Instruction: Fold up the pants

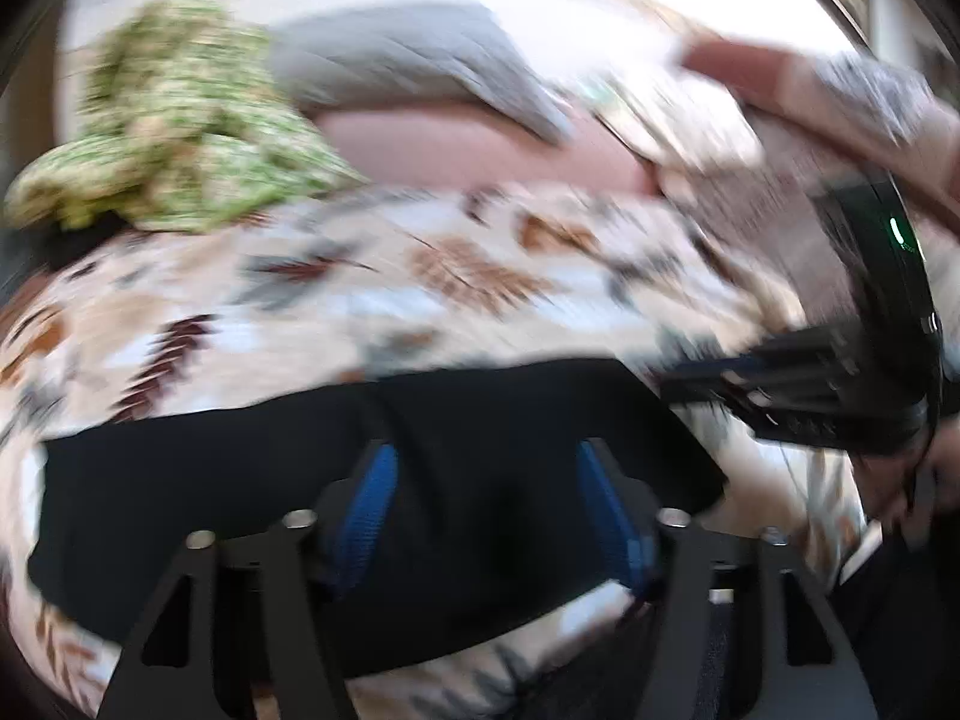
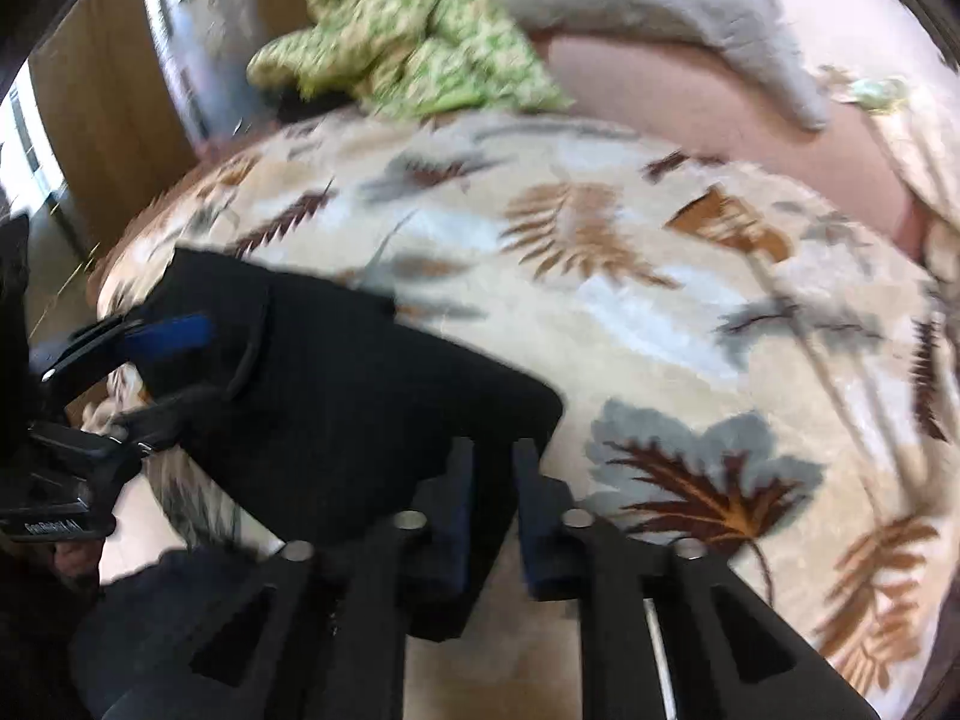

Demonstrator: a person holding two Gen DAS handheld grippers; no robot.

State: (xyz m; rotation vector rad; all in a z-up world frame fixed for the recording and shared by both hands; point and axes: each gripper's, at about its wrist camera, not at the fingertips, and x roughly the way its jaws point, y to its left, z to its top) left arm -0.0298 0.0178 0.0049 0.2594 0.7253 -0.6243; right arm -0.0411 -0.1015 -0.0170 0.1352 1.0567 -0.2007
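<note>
The black pants [image 1: 372, 480] lie folded into a flat block on a leaf-print blanket [image 1: 372, 276]. My left gripper [image 1: 486, 468] is open, its blue-padded fingers [image 1: 372, 498] spread over the pants. The right gripper [image 1: 708, 378] shows at the right in the left wrist view. In the right wrist view the pants [image 2: 360, 384] lie at lower left. My right gripper [image 2: 493, 456] has its jaws close together at the pants' near corner, with a narrow gap; cloth between them is not clear. The left gripper [image 2: 168, 360] shows at the pants' left edge. Both views are motion-blurred.
A crumpled green patterned cloth [image 2: 408, 42] and a grey cloth [image 2: 660, 0] lie at the far side, beside a pink surface [image 2: 690, 108]. A wooden panel [image 2: 102, 96] and the bed's edge are at left. My sleeved forearm [image 1: 840, 96] crosses the upper right.
</note>
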